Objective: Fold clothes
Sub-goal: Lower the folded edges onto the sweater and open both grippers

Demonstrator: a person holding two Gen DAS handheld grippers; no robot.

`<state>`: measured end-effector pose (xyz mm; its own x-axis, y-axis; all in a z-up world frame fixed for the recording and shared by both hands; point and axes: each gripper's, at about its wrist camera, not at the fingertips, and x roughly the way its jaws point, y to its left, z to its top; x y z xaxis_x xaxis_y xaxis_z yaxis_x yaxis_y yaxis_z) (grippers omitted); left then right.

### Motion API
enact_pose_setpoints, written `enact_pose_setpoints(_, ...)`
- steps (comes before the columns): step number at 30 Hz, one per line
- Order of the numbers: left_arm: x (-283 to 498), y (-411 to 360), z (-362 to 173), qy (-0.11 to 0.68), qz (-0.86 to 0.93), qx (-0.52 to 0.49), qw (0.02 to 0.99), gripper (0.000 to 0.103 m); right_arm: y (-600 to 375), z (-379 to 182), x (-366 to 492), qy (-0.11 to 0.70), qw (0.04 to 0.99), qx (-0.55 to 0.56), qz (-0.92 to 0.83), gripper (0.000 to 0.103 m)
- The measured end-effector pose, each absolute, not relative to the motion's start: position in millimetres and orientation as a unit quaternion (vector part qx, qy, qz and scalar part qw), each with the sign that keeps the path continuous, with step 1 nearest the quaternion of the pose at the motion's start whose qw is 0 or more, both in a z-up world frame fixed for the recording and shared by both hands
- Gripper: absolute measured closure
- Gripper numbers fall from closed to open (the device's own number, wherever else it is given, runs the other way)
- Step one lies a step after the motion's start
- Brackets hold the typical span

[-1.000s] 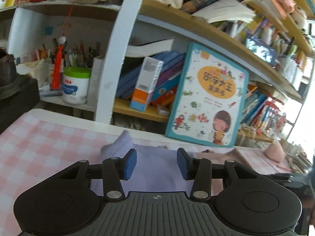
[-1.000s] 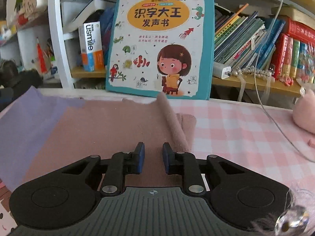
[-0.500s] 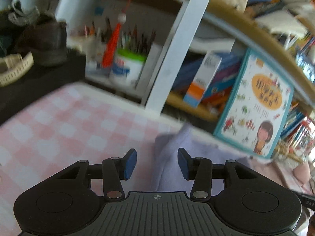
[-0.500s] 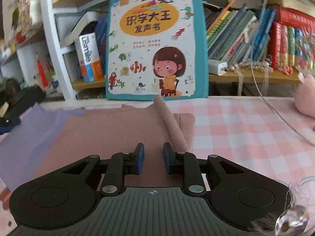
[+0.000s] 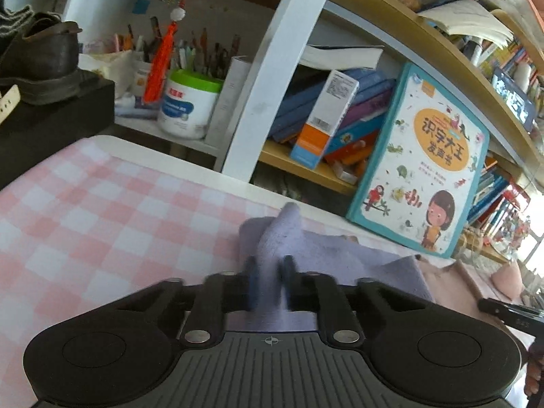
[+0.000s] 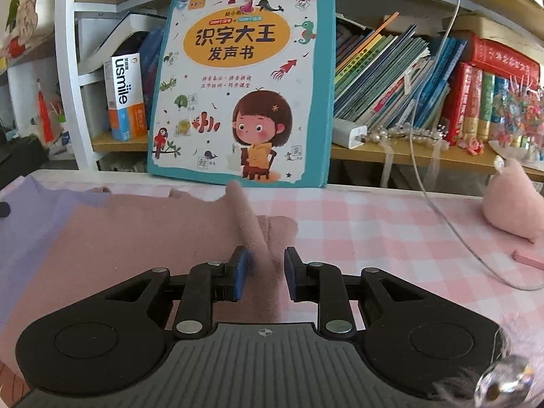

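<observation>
Garment: soft, limp pink-and-lilac cloth [image 6: 142,238], flat on the bench [image 6: 374,217] before the picture book [image 6: 238,81].
Left gripper [image 5: 268,282]: clamped on lilac ridge.
Right gripper [image 6: 261,275]: narrow, pinching pink ridge.
Hold: raised folds.

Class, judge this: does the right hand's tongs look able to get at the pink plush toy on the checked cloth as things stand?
Probably not yet: the right tongs grip the pink garment's fold; the pink plush toy sits off to their right, with open cloth between.

Cluttered bookshelves [image 6: 408,156] behind checkered table [image 6: 374,224]
</observation>
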<state>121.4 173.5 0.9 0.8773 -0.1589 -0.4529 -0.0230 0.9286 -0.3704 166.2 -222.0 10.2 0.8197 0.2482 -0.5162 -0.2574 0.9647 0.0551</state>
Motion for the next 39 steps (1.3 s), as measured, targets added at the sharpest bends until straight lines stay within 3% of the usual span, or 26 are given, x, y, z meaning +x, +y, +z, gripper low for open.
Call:
enact_pose_setpoints(1,119,174,2,0.239,-0.036,-0.19,0.952,0.097,-223,10,166,0.269,0.953,-0.004,0.136,0.098)
enact_pose_setpoints(7,112,179,10,0.207,-0.032,-0.213,0.954,0.097,-241,38,130,0.186,0.972,0.069,0.125,0.098)
enact_pose_setpoints(11,127,186,-9,0.262,-0.016,-0.229,0.937,0.095,-244,23,144,0.243,0.966,0.046,0.07,0.102)
enact_pose_setpoints(14,128,190,-11,0.262,-0.022,-0.237,0.935,0.093,-259,1,162,0.303,0.946,0.093,0.075,0.102)
enact_pose_setpoints(18,124,184,-9,0.252,-0.02,-0.216,0.943,0.092,-268,9,155,0.271,0.952,0.12,0.075,0.101)
enact_pose_setpoints(19,124,183,-9,0.251,-0.019,-0.212,0.944,0.091,-268,12,152,0.258,0.956,0.12,0.077,0.099)
enact_pose_setpoints(21,124,182,-10,0.25,-0.02,-0.214,0.944,0.091,-265,18,150,0.237,0.96,0.114,0.092,0.084)
enact_pose_setpoints(22,124,183,-10,0.249,-0.02,-0.217,0.944,0.091,-261,20,150,0.23,0.962,0.107,0.099,0.067)
enact_pose_setpoints(26,121,185,-11,0.243,-0.02,-0.229,0.942,0.091,-246,20,155,0.239,0.96,0.081,0.124,0.065)
enact_pose_setpoints(27,120,185,-11,0.243,-0.02,-0.231,0.942,0.091,-243,18,156,0.247,0.958,0.073,0.127,0.066)
enact_pose_setpoints(29,119,185,-9,0.241,-0.022,-0.232,0.942,0.091,-236,14,159,0.262,0.954,0.059,0.132,0.091)
enact_pose_setpoints(30,118,184,-8,0.24,-0.025,-0.232,0.942,0.091,-235,15,155,0.255,0.956,0.057,0.133,0.097)
enact_pose_setpoints(36,112,184,1,0.224,-0.034,-0.229,0.947,0.096,-235,30,132,0.203,0.967,0.067,0.135,0.098)
enact_pose_setpoints(39,117,184,-5,0.241,-0.03,-0.226,0.943,0.096,-238,22,136,0.231,0.963,0.07,0.12,0.097)
